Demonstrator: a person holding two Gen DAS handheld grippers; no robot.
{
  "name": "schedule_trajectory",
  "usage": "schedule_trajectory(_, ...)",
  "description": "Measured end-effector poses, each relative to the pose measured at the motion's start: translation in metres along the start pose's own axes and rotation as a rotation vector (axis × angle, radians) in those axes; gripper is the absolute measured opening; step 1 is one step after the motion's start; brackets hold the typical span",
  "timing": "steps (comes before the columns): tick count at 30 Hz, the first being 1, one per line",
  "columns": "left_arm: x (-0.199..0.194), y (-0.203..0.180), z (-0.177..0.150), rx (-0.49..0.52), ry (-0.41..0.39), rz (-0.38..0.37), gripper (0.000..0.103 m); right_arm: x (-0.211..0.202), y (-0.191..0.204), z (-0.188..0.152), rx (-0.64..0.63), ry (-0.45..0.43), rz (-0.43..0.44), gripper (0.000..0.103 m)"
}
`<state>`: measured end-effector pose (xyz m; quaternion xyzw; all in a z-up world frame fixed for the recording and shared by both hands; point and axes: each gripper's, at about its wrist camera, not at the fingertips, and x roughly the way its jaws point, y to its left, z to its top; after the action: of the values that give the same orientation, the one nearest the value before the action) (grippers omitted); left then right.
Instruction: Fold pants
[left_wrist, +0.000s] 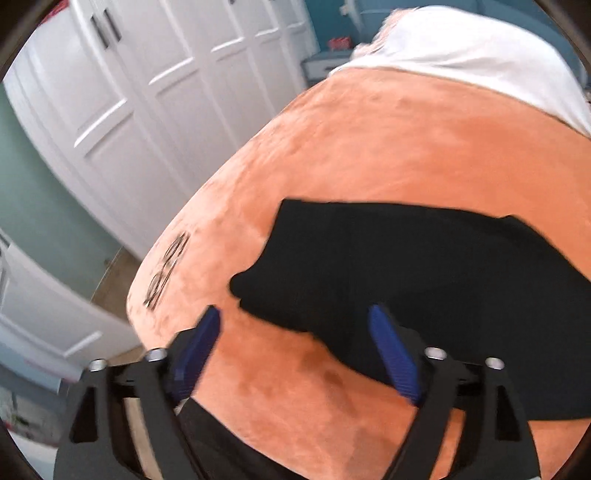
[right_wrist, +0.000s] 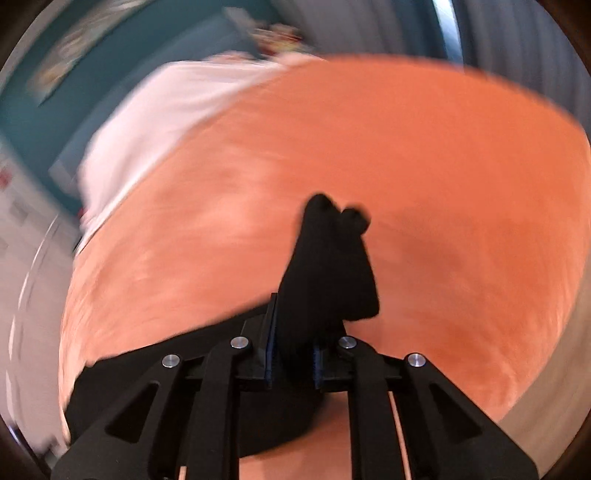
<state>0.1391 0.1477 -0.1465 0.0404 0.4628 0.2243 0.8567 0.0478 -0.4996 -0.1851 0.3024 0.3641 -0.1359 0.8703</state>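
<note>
Black pants (left_wrist: 424, 273) lie spread on an orange blanket (left_wrist: 406, 147) on a bed. My left gripper (left_wrist: 295, 321) is open and empty, its blue pads just short of the pants' near edge. My right gripper (right_wrist: 291, 332) is shut on a bunched part of the black pants (right_wrist: 328, 266), which stands up between the pads above the orange blanket (right_wrist: 443, 184). More black cloth trails to the lower left of that gripper. The right wrist view is blurred by motion.
White wardrobe doors (left_wrist: 147, 92) stand left of the bed. A white sheet or pillow (left_wrist: 461, 55) lies at the bed's far end, also in the right wrist view (right_wrist: 159, 122). A small dark print (left_wrist: 166, 269) marks the blanket near its left edge.
</note>
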Motion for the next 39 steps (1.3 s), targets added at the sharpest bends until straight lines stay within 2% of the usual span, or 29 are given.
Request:
schedule_trajectory(2, -0.004, -0.011, -0.001, 0.018, 0.001, -0.064, 0.086, -0.01, 0.067, -0.007, -0.14, -0.003, 0.099, 0.014)
schedule_trajectory(4, -0.002, -0.027, -0.004, 0.046, 0.017, -0.099, 0.086, -0.005, 0.122, -0.022, -0.235, 0.039, 0.193, 0.014)
schedule_trajectory(6, 0.001, -0.044, -0.011, 0.066, 0.023, -0.131, 0.086, 0.014, 0.18, -0.055, -0.347, 0.126, 0.273, 0.017)
schedule_trajectory(7, 0.003, -0.053, -0.014, 0.082, 0.026, -0.146, 0.086, 0.026, 0.202, -0.074, -0.392, 0.173, 0.299, 0.022)
schedule_trajectory(8, 0.007, -0.057, -0.016, 0.091, 0.032, -0.142, 0.086, 0.046, 0.226, -0.101, -0.457, 0.257, 0.328, 0.025)
schedule_trajectory(9, 0.009, -0.062, -0.019, 0.095, 0.045, -0.133, 0.086, 0.063, 0.243, -0.126, -0.517, 0.323, 0.333, 0.034)
schedule_trajectory(11, 0.008, -0.066, -0.025, 0.097, 0.065, -0.154, 0.086, 0.088, 0.264, -0.177, -0.626, 0.436, 0.295, 0.035)
schedule_trajectory(12, 0.009, -0.062, -0.026, 0.102, 0.069, -0.163, 0.086, 0.088, 0.267, -0.19, -0.65, 0.441, 0.272, 0.037)
schedule_trajectory(13, 0.009, -0.06, -0.027, 0.114, 0.062, -0.17, 0.086, 0.079, 0.267, -0.196, -0.663, 0.409, 0.261, 0.036)
schedule_trajectory(14, 0.007, -0.059, -0.029, 0.133, 0.043, -0.163, 0.086, 0.06, 0.26, -0.194, -0.637, 0.377, 0.298, 0.047)
schedule_trajectory(15, 0.006, -0.057, -0.031, 0.149, 0.027, -0.15, 0.086, 0.051, 0.254, -0.19, -0.609, 0.361, 0.311, 0.064)
schedule_trajectory(16, 0.008, -0.057, -0.034, 0.166, 0.018, -0.139, 0.086, 0.037, 0.244, -0.186, -0.568, 0.328, 0.312, 0.077)
schedule_trajectory(17, 0.011, -0.056, -0.033, 0.171, 0.02, -0.138, 0.086, 0.024, 0.233, -0.181, -0.53, 0.286, 0.303, 0.078)
schedule_trajectory(19, 0.017, -0.055, -0.036, 0.163, 0.047, -0.153, 0.086, 0.015, 0.223, -0.18, -0.527, 0.277, 0.293, 0.078)
schedule_trajectory(22, 0.02, -0.053, -0.04, 0.132, 0.09, -0.202, 0.086, 0.014, 0.23, -0.188, -0.598, 0.279, 0.253, 0.078)
schedule_trajectory(24, 0.016, -0.051, -0.044, 0.15, 0.077, -0.211, 0.086, 0.016, 0.249, -0.199, -0.661, 0.276, 0.261, 0.077)
schedule_trajectory(27, 0.012, -0.047, -0.049, 0.202, 0.054, -0.18, 0.086, 0.036, 0.281, -0.216, -0.775, 0.267, 0.236, 0.076)
schedule_trajectory(29, 0.012, -0.04, -0.053, 0.216, 0.046, -0.169, 0.086, 0.058, 0.293, -0.229, -0.833, 0.303, 0.212, 0.059)
schedule_trajectory(30, 0.013, -0.036, -0.054, 0.215, 0.05, -0.169, 0.086, 0.068, 0.296, -0.235, -0.85, 0.332, 0.196, 0.043)
schedule_trajectory(31, 0.014, -0.033, -0.055, 0.212, 0.054, -0.173, 0.086, 0.074, 0.297, -0.235, -0.853, 0.326, 0.166, 0.032)
schedule_trajectory(33, 0.018, -0.024, -0.057, 0.2, 0.065, -0.182, 0.086, 0.076, 0.297, -0.225, -0.79, 0.336, 0.182, 0.013)
schedule_trajectory(35, 0.023, -0.015, -0.057, 0.183, 0.074, -0.179, 0.086, 0.062, 0.301, -0.207, -0.692, 0.313, 0.198, 0.013)
schedule_trajectory(37, 0.026, -0.01, -0.056, 0.17, 0.073, -0.184, 0.086, 0.043, 0.317, -0.198, -0.669, 0.271, 0.23, 0.013)
schedule_trajectory(39, 0.03, -0.003, -0.055, 0.156, 0.081, -0.182, 0.086, 0.039, 0.331, -0.2, -0.661, 0.282, 0.277, 0.014)
